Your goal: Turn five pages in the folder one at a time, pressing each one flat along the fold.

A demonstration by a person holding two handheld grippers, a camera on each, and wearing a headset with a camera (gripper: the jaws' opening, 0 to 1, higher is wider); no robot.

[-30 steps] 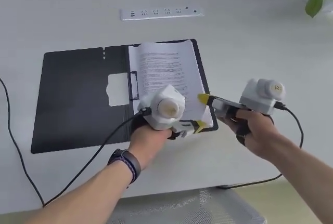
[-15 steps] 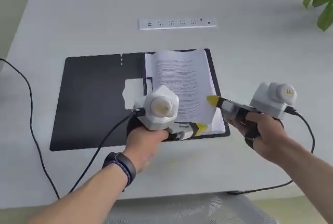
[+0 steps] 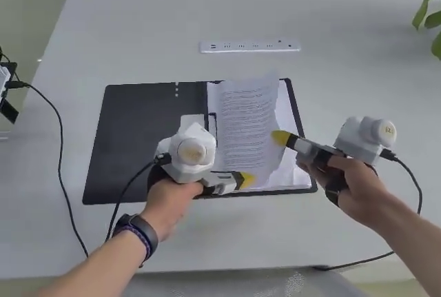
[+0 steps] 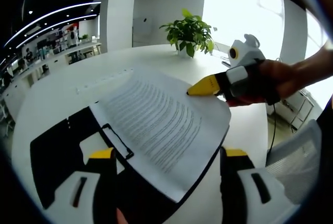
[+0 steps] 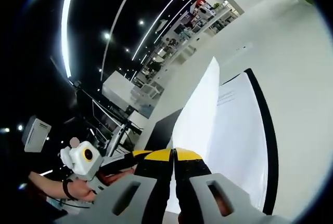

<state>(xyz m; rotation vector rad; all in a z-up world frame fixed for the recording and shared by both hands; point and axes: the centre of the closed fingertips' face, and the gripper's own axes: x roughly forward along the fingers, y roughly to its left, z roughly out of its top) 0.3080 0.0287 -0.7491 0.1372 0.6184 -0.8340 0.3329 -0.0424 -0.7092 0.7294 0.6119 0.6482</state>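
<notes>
Head view: my right tongs (image 3: 280,136) pinch the top page (image 3: 244,121) up; my left tongs (image 3: 242,180) are wide over the folder (image 3: 138,138).

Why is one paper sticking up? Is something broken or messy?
Nothing is broken or spilled. The top page curls up off the folder because the right gripper pinches its edge to turn it. The other pages lie flat.
</notes>
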